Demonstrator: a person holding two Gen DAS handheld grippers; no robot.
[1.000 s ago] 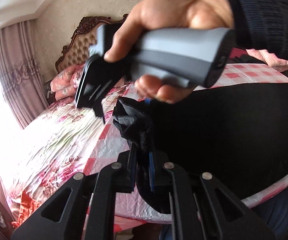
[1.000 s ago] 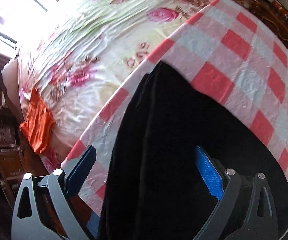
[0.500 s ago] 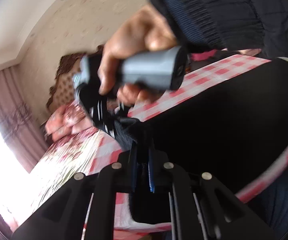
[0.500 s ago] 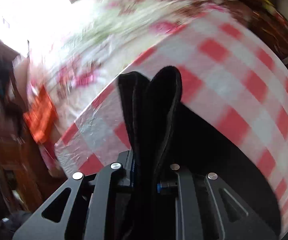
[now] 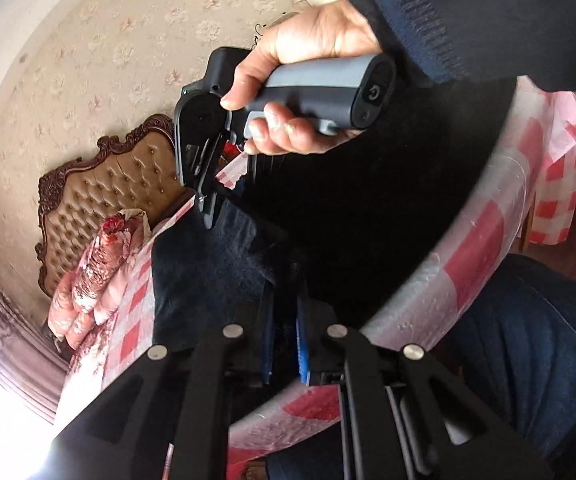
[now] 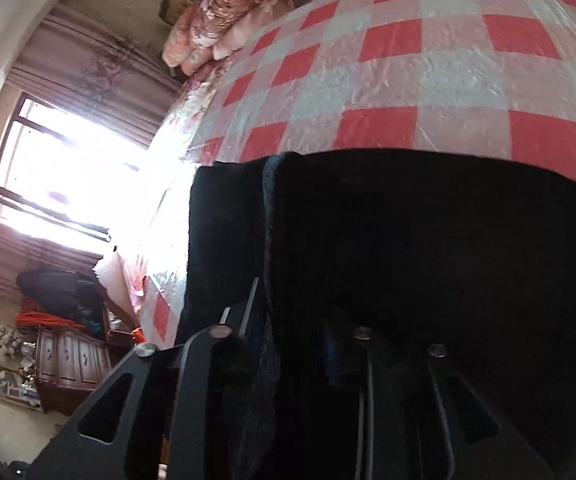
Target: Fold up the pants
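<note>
Two grippers working black pants (image 5: 367, 208), lying on red-checked table cover (image 5: 483, 248). Left gripper (image 5: 284, 344) pinching dark fabric fold near table edge, pads clenched on cloth. Right gripper (image 6: 293, 344) easing jaws apart, folded pants edge (image 6: 272, 208) sitting between them; grip itself lost in shadow. Right hand (image 5: 307, 72) gripping grey handle.

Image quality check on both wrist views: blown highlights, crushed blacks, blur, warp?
Left wrist view: bottom-left corner blown out white; black pants show almost no fold detail; table edge bows from fisheye; no real motion blur. Right wrist view: window clipped and flaring over the bed; pants crushed to black, hiding the right tool.
</note>
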